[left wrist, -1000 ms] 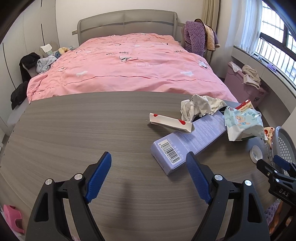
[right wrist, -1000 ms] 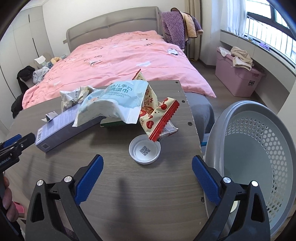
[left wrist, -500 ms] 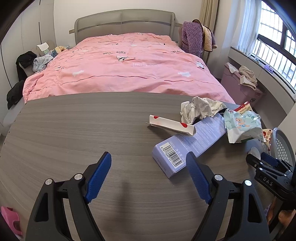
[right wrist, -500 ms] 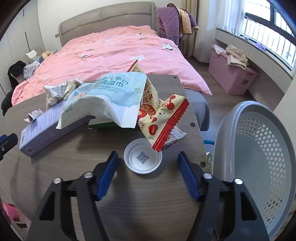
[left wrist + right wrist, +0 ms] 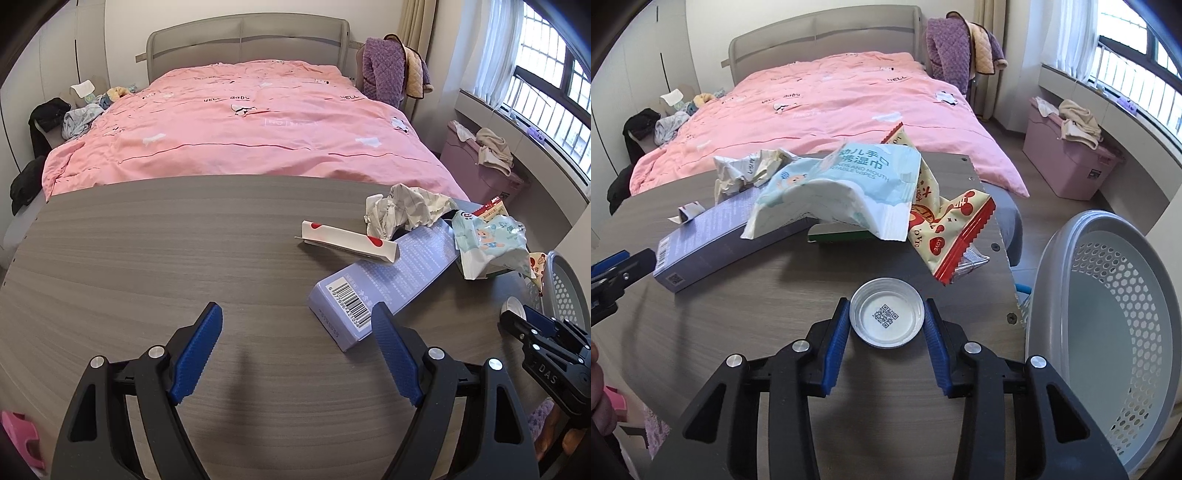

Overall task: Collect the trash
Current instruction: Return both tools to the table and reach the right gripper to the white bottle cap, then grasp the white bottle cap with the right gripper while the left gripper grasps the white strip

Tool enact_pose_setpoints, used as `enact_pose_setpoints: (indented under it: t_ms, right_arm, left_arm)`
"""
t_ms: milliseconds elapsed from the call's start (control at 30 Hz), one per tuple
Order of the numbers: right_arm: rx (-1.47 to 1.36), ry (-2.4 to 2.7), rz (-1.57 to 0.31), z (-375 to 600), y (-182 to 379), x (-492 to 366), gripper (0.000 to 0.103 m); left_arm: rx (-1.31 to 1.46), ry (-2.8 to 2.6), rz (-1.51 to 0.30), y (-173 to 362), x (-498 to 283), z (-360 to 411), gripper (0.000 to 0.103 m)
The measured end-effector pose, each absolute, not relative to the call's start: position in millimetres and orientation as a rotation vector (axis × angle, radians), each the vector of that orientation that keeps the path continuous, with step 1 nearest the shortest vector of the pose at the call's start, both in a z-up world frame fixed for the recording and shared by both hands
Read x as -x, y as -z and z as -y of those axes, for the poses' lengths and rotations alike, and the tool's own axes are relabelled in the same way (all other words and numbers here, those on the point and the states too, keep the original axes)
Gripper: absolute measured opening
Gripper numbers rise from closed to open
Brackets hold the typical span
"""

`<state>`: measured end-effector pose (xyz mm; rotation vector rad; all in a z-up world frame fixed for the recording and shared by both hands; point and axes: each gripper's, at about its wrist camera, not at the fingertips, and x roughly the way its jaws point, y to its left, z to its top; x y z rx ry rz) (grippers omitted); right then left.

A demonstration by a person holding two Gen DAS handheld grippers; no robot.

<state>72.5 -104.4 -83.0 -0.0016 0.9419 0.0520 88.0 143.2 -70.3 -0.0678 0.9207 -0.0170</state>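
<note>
In the right wrist view my right gripper (image 5: 886, 317) has its blue pads on both sides of a white plastic lid (image 5: 886, 318) with a QR code, lying on the grey table (image 5: 746, 295). Behind it lie a wet-wipes pack (image 5: 846, 184), a red-and-cream snack wrapper (image 5: 945, 229), a purple box (image 5: 724, 236) and crumpled paper (image 5: 746, 170). A grey mesh basket (image 5: 1108, 332) stands at the right, off the table edge. In the left wrist view my left gripper (image 5: 295, 350) is open and empty over bare table, left of the purple box (image 5: 384, 280).
A small white-and-red carton (image 5: 351, 245) lies on the purple box. A pink bed (image 5: 240, 129) fills the room beyond the table. A pink storage bin (image 5: 1071, 162) stands by the window. The table's right edge (image 5: 1008, 258) runs beside the basket.
My right gripper has moved forward to the lid and its jaws have narrowed until the pads sit at the lid's sides. The left gripper has stayed open and drifted slightly.
</note>
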Motion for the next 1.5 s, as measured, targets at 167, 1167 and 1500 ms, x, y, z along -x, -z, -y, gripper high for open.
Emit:
enact_pose_setpoints:
  t_ms: [167,1167,1500]
  right_arm:
    - [-0.004,-0.077,-0.938,104,78,-63,0.039]
    - [-0.046,-0.116,-0.942,107,75,-57,0.039]
    - [-0.046,-0.111,-0.948,106,79,-57,0.039]
  left_arm:
    - [0.068,-0.006,-0.913,68,-96,-147,0.079]
    - [0.060,0.022,-0.810,75,-124,-101,0.073]
    - [0.080,0.063,-0.795,77,-123,-102,0.031]
